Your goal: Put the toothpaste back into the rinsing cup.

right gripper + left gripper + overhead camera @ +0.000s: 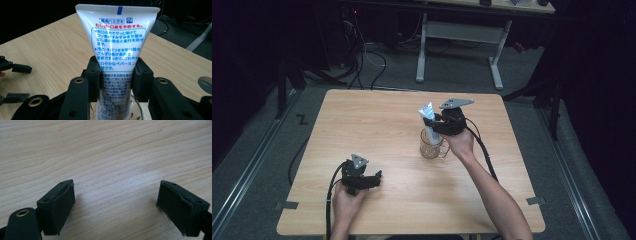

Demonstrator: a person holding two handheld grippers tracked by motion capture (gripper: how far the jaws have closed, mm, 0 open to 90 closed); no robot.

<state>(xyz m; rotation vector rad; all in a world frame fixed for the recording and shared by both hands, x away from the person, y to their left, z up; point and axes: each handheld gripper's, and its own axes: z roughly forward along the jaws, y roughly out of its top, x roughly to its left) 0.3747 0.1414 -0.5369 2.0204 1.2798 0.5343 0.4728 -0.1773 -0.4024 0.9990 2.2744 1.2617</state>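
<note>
The right tool (116, 77) is clamped on the toothpaste tube (117, 40) standing in the glass mug (432, 146), while the left tool (116, 207) rests spread apart on the worktop (377, 125).

Glossy plastic tube (117, 50), clear glass mug (432, 146), matt wooden table (377, 125).

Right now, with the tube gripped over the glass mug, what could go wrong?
1. The right gripper clamps the toothpaste tube at its soft middle, so it might squeeze or slip.
2. The glass mug stands unheld; the left gripper rests open, apart from it. A sideways nudge from the tube could tip it.
</note>
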